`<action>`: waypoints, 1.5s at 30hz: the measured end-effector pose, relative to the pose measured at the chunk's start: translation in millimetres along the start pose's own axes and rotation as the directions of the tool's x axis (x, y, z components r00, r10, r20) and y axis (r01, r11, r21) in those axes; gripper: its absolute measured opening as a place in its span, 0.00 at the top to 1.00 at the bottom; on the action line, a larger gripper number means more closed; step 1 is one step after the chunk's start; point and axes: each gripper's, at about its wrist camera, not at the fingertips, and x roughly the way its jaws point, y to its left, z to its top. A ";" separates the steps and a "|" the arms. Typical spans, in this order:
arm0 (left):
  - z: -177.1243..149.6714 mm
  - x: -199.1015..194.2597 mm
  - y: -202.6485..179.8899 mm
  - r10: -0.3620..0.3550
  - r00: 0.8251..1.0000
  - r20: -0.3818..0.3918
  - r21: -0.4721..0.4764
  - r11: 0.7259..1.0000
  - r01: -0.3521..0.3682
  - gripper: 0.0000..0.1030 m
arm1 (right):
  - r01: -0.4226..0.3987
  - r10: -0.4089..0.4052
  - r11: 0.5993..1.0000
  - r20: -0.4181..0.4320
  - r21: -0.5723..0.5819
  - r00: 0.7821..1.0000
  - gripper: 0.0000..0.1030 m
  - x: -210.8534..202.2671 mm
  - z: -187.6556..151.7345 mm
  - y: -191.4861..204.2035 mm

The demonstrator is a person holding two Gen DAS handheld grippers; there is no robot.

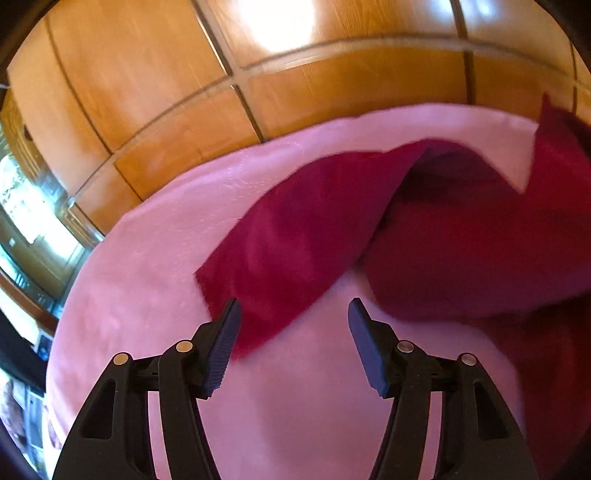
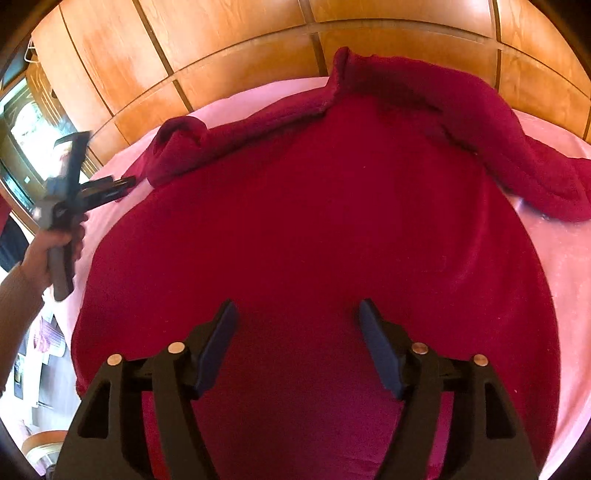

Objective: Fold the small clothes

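2 claws hang released: your right gripper (image 2: 295, 332) over the fuzzy red garment (image 2: 314, 229), your left gripper (image 1: 293, 328) with its folded sleeve (image 1: 291, 251) just ahead on smooth pink cloth (image 1: 147, 266).

Beyond my work I see a pink sheet (image 1: 147, 266) spread flat over the bed, pale and smooth, reaching to the far edge where it meets a wall of orange-brown wooden panels (image 1: 140, 85) split by thin darker grooves into rectangles. A bright patch of glare (image 1: 277, 18) sits high on those panels in my left view. Off at the left edge there is a glass-fronted cabinet (image 1: 26, 206) with light reflecting off it, its contents too blurred for me to make out, and below it some papers or clutter (image 2: 48, 339) on the floor.
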 end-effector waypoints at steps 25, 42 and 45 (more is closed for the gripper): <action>11.5 -42.5 276.5 -0.066 0.985 -0.158 -0.594 0.803 -0.041 0.97 | 0.010 -0.010 1.000 0.015 -0.001 1.000 0.23 9.1 2.3 7.5; -47.6 3.6 322.6 0.077 0.904 -0.421 -0.635 0.687 -0.354 0.48 | 0.070 -0.069 0.997 0.015 -0.036 0.997 0.13 16.2 0.0 19.7; -77.1 -11.1 336.0 0.026 0.918 -0.395 -0.697 0.643 -0.318 0.48 | 0.091 -0.090 0.995 0.024 -0.046 0.996 0.11 19.2 -1.3 23.9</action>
